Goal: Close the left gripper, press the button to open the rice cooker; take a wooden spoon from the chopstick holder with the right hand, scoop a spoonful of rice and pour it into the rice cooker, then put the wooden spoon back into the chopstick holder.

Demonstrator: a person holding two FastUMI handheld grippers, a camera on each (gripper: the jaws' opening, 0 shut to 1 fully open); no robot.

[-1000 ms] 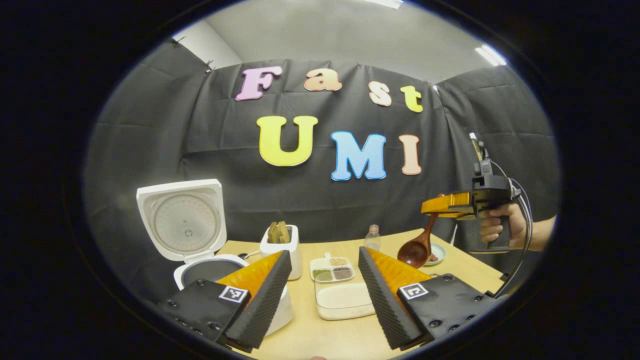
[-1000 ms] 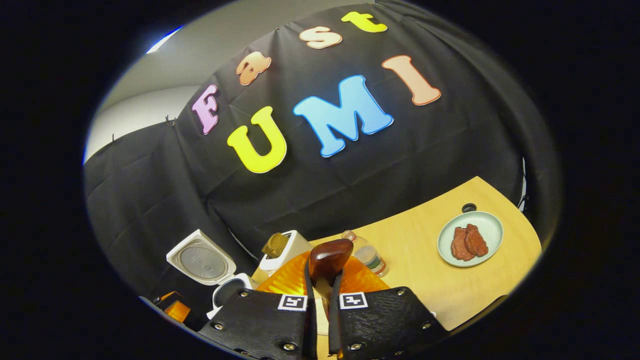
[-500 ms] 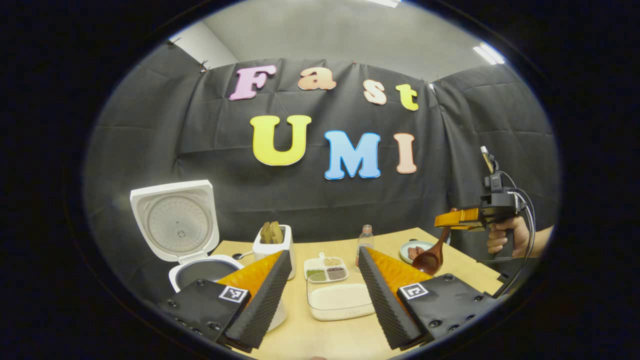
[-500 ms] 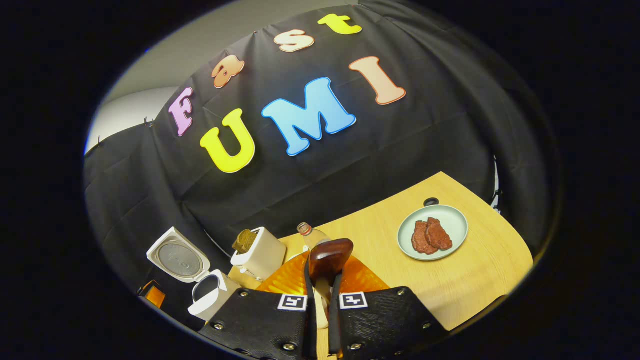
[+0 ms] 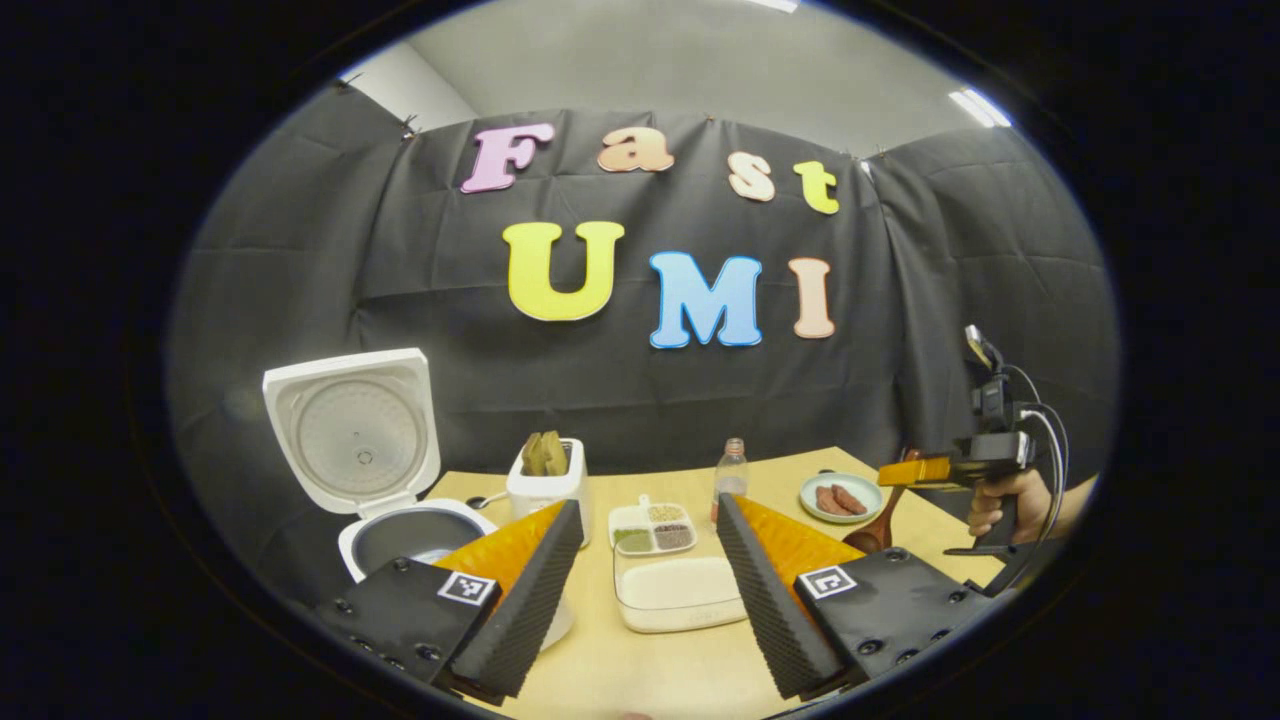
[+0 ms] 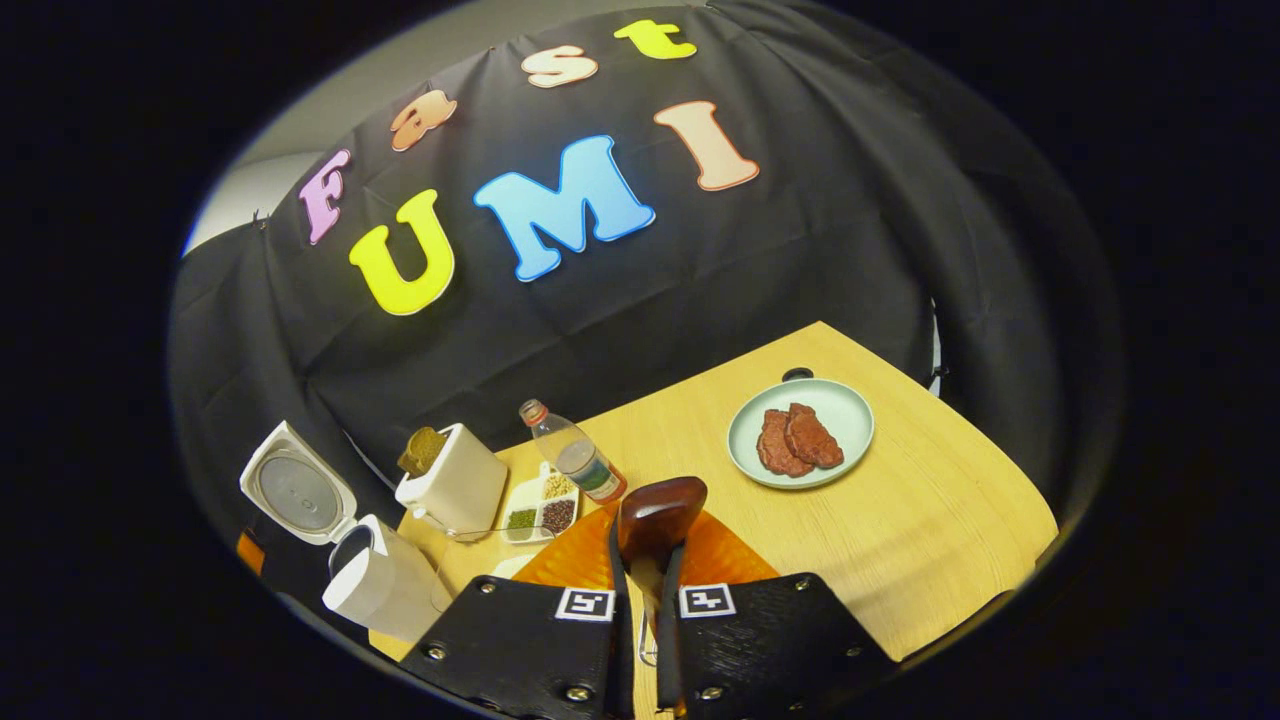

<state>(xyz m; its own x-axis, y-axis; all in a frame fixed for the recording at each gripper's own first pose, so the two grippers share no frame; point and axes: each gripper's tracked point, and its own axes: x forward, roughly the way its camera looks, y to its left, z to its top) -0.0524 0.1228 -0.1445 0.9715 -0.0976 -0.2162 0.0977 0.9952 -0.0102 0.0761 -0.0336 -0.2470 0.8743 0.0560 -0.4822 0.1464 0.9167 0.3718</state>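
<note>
The left gripper (image 5: 648,560) sits low and near, fingers spread wide apart. The right gripper (image 6: 642,590), held by a hand (image 5: 1005,498) at far right, has its fingers clamped together.

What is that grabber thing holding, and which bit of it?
The right tool holds the wooden spoon by its handle. The left tool holds nothing.

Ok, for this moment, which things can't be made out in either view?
- Inside of the rice cooker: left gripper view, the left claw's finger covers part of the pot; contents unclear.
- Wooden spoon handle: right gripper view, hidden between the right claw's shut fingers.
- Spoon bowl: left gripper view, cut off by the left claw's other finger; full or empty, cannot tell.
- Chopstick holder contents: too small to identify.
</note>
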